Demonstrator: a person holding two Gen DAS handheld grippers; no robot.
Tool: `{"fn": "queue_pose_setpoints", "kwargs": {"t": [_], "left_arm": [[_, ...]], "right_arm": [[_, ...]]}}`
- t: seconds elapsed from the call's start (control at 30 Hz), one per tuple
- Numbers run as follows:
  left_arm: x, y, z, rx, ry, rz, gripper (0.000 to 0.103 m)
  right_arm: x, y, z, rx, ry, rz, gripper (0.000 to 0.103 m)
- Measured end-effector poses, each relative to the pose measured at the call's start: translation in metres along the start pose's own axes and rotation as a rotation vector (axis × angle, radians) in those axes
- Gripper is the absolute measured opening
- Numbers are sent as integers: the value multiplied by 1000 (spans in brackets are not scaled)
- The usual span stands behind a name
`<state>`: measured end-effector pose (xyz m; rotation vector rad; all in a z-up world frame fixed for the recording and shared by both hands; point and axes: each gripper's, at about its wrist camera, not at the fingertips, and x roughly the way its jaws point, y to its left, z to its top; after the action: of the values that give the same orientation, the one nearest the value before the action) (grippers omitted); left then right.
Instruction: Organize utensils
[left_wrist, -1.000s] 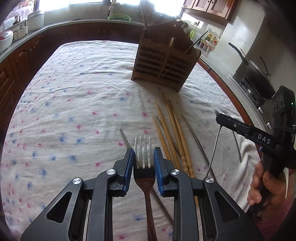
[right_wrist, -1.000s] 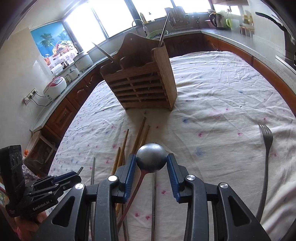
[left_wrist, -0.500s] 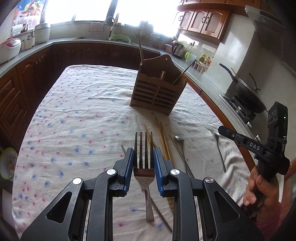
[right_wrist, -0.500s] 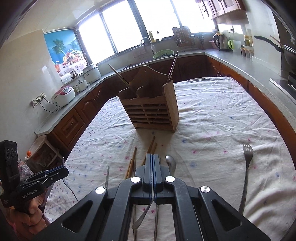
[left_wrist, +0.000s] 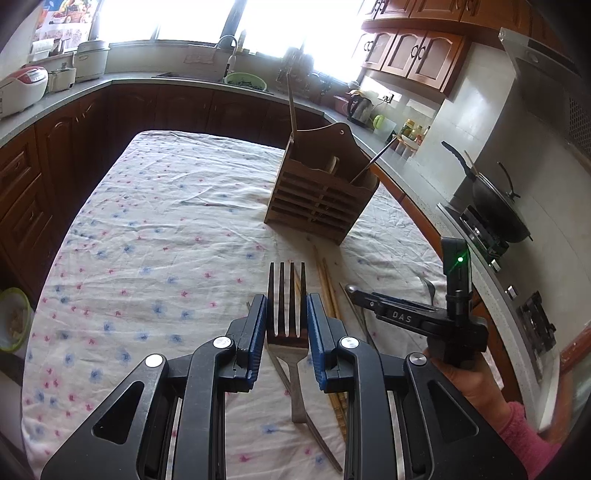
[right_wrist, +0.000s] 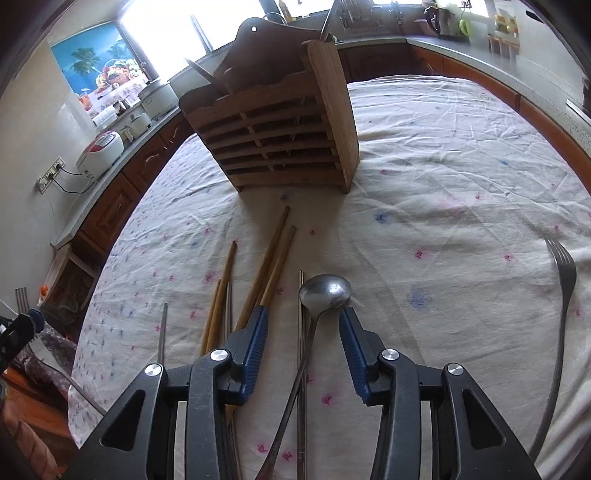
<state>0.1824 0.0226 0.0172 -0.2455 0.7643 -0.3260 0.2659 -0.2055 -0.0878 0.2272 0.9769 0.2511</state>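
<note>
My left gripper (left_wrist: 286, 325) is shut on a metal fork (left_wrist: 287, 306) and holds it above the table, tines pointing forward. My right gripper (right_wrist: 303, 325) is open, low over the table, with a metal spoon (right_wrist: 324, 290) lying between its fingers. The wooden utensil holder (left_wrist: 320, 199) stands on the tablecloth ahead and also shows in the right wrist view (right_wrist: 280, 122); it holds a few utensils. Wooden chopsticks (right_wrist: 271, 266) and metal chopsticks (right_wrist: 301, 332) lie beside the spoon. A second fork (right_wrist: 563, 280) lies to the right.
The table has a white floral cloth (left_wrist: 166, 229). Kitchen counters surround it, with rice cookers (left_wrist: 22, 88) at the left and a wok on a stove (left_wrist: 495, 206) at the right. The table's right edge is close to the second fork.
My left gripper lifted the fork higher off the table. My right gripper, shut half a second ago, has opened and dropped low around the spoon, closer to the holder.
</note>
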Motion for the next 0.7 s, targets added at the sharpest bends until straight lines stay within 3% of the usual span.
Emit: {"fn": "queue_pose_setpoints", "kwargs": {"t": [0.1,0.17,0.27,0.7], "left_arm": [[2,1,3,-4,1,-3,20],[3,3,4,-4,0,-5,20],[3,5,5,-9,-2,-7,20],[-16,1,11,-13,-53,-27,20]], "right_arm": [[16,-1,5,-11,25,-37,43],[18,0,8,-27,21,-53,34],[14,-2,9,-26,5,-31,34],[-62,5,5,-34,-150,50,31]]}}
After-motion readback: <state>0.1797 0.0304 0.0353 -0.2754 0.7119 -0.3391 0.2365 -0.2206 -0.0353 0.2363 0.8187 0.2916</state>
